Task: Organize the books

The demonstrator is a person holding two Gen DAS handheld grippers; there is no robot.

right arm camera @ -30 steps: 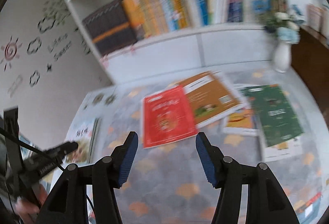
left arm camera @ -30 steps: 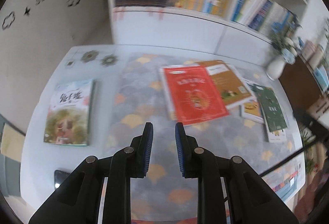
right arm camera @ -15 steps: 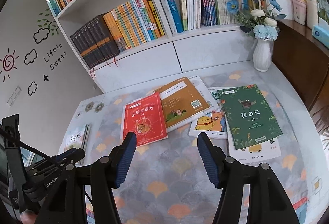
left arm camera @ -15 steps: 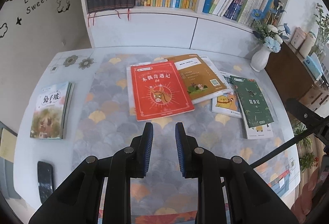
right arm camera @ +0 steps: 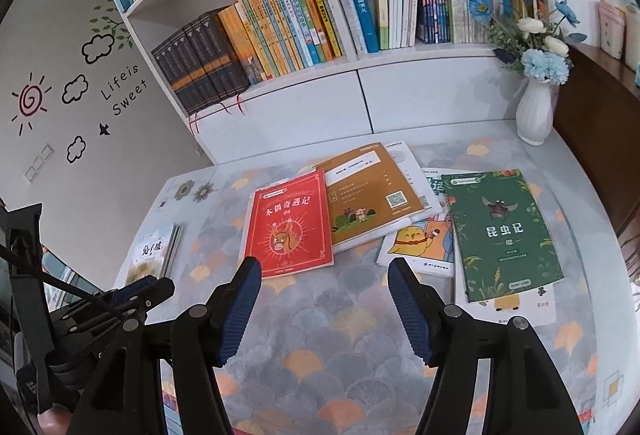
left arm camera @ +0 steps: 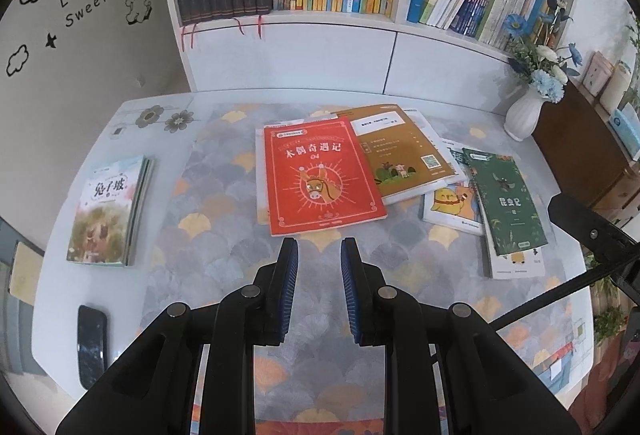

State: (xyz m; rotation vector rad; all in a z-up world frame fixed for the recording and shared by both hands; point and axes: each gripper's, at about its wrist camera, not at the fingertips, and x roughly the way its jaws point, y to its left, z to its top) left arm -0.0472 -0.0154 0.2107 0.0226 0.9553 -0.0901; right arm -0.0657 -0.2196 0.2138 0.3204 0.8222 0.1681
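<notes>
Flat glossy books (left arm camera: 324, 175), scalloped tablecloth (left arm camera: 224, 227)

Red book (left arm camera: 320, 175) covers a white book's cover; green book (right arm camera: 504, 231) hides most of the one beneath.
</notes>
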